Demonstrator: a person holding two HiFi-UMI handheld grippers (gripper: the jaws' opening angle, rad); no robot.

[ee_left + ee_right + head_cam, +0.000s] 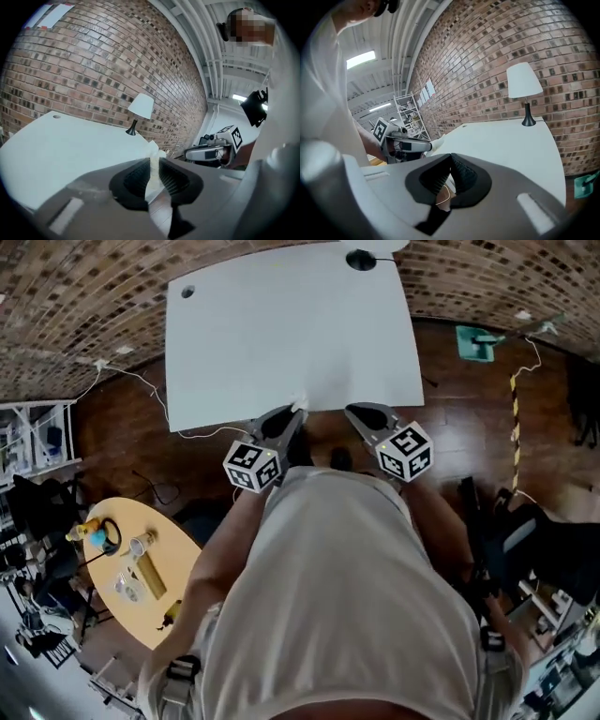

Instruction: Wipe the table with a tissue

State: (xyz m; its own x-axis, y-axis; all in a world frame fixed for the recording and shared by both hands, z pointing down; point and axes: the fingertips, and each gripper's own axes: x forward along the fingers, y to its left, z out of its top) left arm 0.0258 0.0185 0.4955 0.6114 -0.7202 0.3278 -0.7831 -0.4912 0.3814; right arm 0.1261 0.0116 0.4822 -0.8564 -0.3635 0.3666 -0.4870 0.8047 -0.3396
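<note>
The tissue [154,152] is a thin, crumpled white strip pinched between the 2 ribbed pads of the left gripper [153,176]. In the left gripper view its long axis runs upright along the gap between the jaws, with its upper end poking out past the tips towards the white table [70,150]. In the head view the tissue [300,405] is only a small white tuft at the tips of the left gripper [292,413], right at the table's [291,334] near edge. The right gripper [451,161] has its jaws closed tip to tip with nothing between them, and in the head view it [356,413] hangs just off that same near edge, beside the left one. A white-shaded lamp [524,82] stands at the table's far side, against the brick wall [497,42].
</note>
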